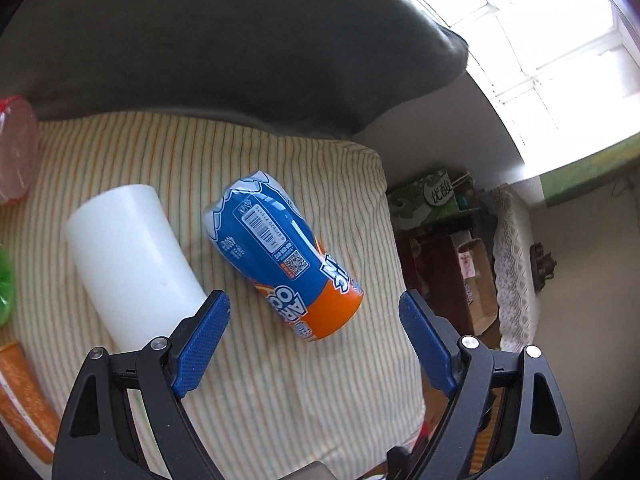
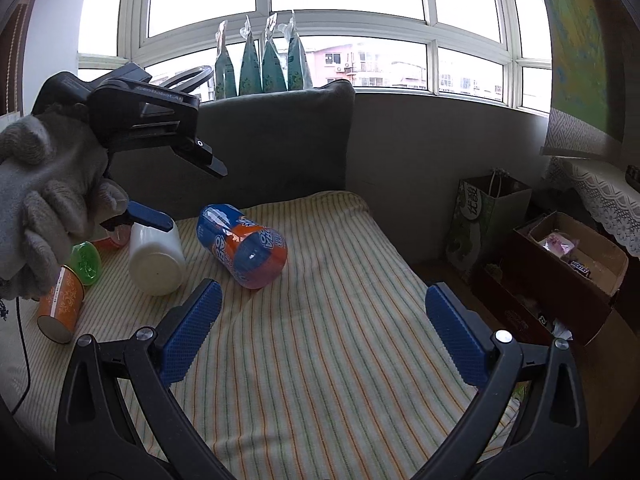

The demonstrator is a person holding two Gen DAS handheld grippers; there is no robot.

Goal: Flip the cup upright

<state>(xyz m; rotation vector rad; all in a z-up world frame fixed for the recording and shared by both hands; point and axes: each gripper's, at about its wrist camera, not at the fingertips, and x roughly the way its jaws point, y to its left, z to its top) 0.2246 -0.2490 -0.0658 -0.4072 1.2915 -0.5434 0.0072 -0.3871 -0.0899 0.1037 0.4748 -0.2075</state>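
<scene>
A blue and orange cup [image 1: 282,258] lies on its side on the striped cloth [image 1: 280,380]; it also shows in the right wrist view [image 2: 242,246]. A white cup [image 1: 134,264] lies on its side to its left, also in the right wrist view [image 2: 157,258]. My left gripper [image 1: 314,344] is open and empty, hovering just above both cups, its left finger over the white cup's near end. In the right wrist view the left gripper [image 2: 160,196] is held by a gloved hand above the white cup. My right gripper [image 2: 320,336] is open and empty, nearer than the cups.
An orange cup [image 2: 60,304], a green cup [image 2: 86,260] and a red one [image 1: 14,152] lie at the left. A grey cushion [image 2: 276,140] stands behind. The cloth's right edge drops to the floor with a paper bag [image 2: 476,224] and boxes [image 2: 560,272].
</scene>
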